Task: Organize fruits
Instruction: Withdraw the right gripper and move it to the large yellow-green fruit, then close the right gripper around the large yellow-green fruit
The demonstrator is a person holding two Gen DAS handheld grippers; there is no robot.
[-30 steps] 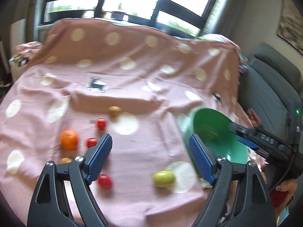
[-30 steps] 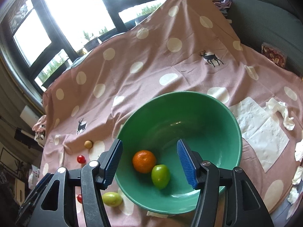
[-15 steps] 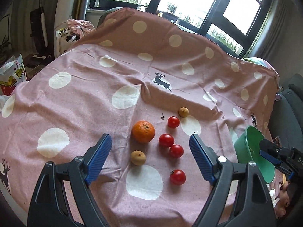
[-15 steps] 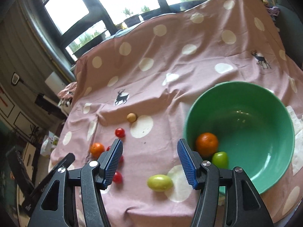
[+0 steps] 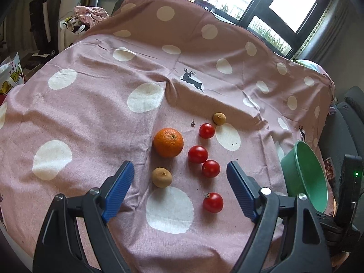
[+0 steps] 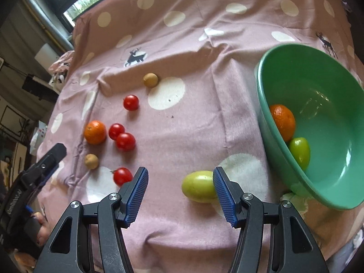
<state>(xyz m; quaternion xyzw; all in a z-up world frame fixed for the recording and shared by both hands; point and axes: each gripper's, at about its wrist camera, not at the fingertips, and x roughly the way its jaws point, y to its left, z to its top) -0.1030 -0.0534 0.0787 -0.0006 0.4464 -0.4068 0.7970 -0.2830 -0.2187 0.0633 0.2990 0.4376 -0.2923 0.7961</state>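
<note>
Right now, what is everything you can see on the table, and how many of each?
Tomatoes: four, red, loose on the cloth; two touch beside the orange.
Oranges: two, orange; one on the cloth, one in the bowl.
Brown fruits: two, tan; one near the left gripper, one farther back.
Green fruits: two; a pale one on the cloth at the right gripper's tip, a brighter one in the bowl.
Bowl: one, green, at the right side of the table.
Cloth: one, pink with white dots and deer, covering the table.
Left gripper: black with blue jaws, open above the cloth.
Right gripper: black with blue jaws, open, holding nothing.
</note>
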